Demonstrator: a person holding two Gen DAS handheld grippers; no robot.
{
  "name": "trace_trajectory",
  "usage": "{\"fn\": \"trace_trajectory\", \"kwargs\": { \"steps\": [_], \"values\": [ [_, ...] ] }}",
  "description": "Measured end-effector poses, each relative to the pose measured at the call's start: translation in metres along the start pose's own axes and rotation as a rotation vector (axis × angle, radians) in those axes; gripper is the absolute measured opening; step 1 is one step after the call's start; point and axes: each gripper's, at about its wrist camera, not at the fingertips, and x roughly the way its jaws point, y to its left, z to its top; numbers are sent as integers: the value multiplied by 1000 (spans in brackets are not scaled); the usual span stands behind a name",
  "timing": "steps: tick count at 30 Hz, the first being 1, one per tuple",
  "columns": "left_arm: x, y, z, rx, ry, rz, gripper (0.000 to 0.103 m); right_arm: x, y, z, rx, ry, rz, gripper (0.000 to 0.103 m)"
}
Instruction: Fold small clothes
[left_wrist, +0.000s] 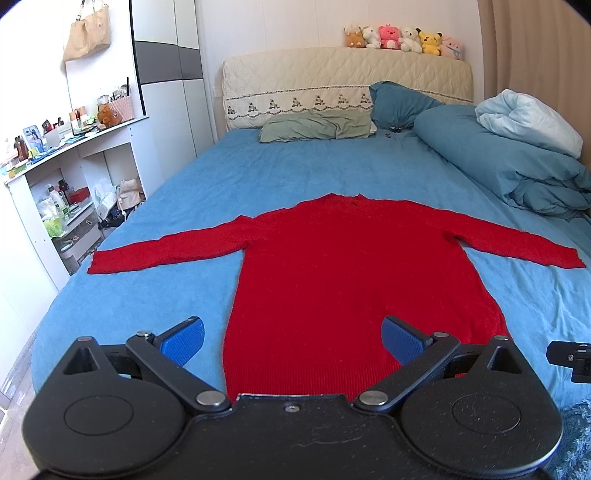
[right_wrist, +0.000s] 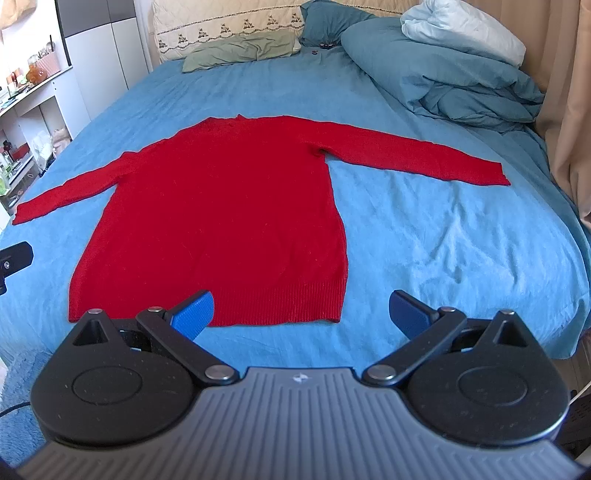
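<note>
Red sweater (left_wrist: 332, 266) lies flat on blue bedsheet (left_wrist: 177, 295), sleeves out toward 9 and 3 o'clock, neckline at 12. Left gripper (left_wrist: 293, 338) hovers at the hem, fingers spread wide, holding nothing. Right gripper (right_wrist: 303, 314) likewise spread near the hem's right corner.

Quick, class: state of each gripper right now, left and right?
Left gripper: open, holding nothing, above the red sweater's hem.
Right gripper: open, holding nothing, near the hem's right corner.
</note>
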Motion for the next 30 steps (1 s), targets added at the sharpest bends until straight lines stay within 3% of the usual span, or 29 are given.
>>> {"fn": "trace_trajectory", "kwargs": {
  "steps": [20,27,30],
  "values": [
    [3,-1,9,0,4,-1,103,-1,-3,5,7,-3,4,103],
    [14,-18,88,47,-132,-54,103,2,-39,58,74,-63,-25,103],
    [31,-33,124,64,-161,-87,103,14,-64,90,108,-103,-89,103]
  ]
}}
